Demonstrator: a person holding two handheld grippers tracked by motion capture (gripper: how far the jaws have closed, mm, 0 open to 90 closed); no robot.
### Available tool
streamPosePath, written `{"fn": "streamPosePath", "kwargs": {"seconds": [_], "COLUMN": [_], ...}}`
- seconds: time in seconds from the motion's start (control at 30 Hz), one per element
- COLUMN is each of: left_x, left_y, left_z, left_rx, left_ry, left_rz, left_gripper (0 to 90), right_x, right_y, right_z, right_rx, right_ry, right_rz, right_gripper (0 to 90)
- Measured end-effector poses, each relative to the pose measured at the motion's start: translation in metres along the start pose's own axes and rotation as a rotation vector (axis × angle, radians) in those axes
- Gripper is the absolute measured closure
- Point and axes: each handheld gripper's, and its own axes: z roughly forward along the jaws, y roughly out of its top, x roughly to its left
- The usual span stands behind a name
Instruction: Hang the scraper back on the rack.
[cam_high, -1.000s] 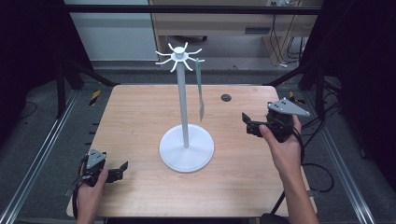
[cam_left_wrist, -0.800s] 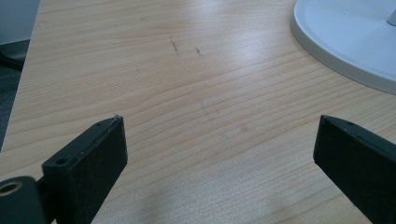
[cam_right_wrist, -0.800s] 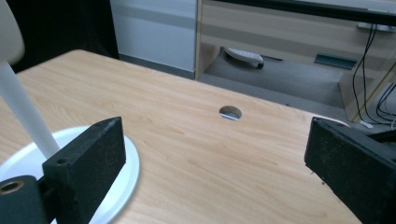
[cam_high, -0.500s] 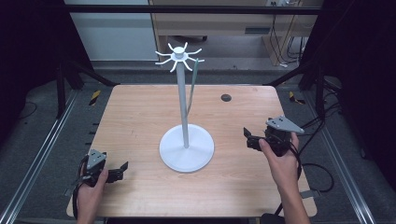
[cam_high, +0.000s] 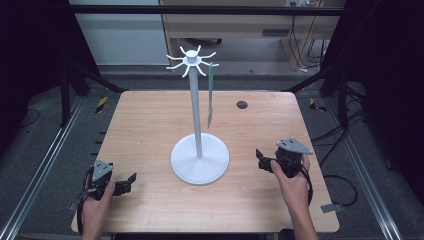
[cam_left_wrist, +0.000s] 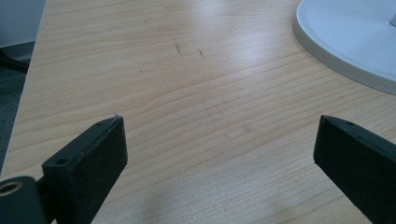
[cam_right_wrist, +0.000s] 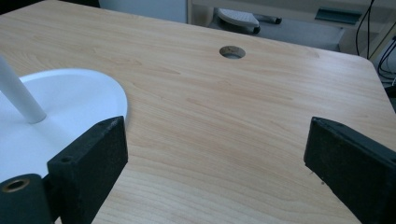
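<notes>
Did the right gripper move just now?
Yes. The right gripper has drawn back toward the person's edge of the table, ending level with the white stand's base rather than beside the pole. Its jaws are open.

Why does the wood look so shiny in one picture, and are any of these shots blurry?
Left gripper view: ceiling light glares pale across the table, and the near jaws look soft. Right gripper view: even light, crisp grain, distant shelving blurred. High view: the white stand is bright against dark, dim surroundings, and it throws only a faint shadow.
</notes>
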Motion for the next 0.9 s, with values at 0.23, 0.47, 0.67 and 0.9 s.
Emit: {"fn": "streamPosePath", "kwargs": {"seconds": [0.23, 0.47, 0.67, 0.9], "left_x": [0.000, 0.002, 0.001, 0.001], "left_y": [0.000, -0.001, -0.001, -0.001], "left_z": [0.001, 0.002, 0.001, 0.004], "left_rx": [-0.006, -0.018, -0.042, -0.043], "left_ry": [0.009, 0.022, 0.040, 0.041], "left_rz": [0.006, 0.013, 0.030, 0.032], "left_gripper": [2.4, 2.3, 2.6, 2.6], "right_x": [0.000, -0.006, -0.012, -0.016], "right_y": [-0.014, -0.028, -0.038, -0.048], "right_z": [0.008, 0.013, 0.016, 0.020], "right_rx": [0.027, 0.045, 0.041, 0.050], "right_ry": [-0.012, -0.042, -0.093, -0.123], "right_rz": [0.023, 0.061, 0.093, 0.093], "right_gripper": [6.8, 7.1, 7.6, 7.6]}}
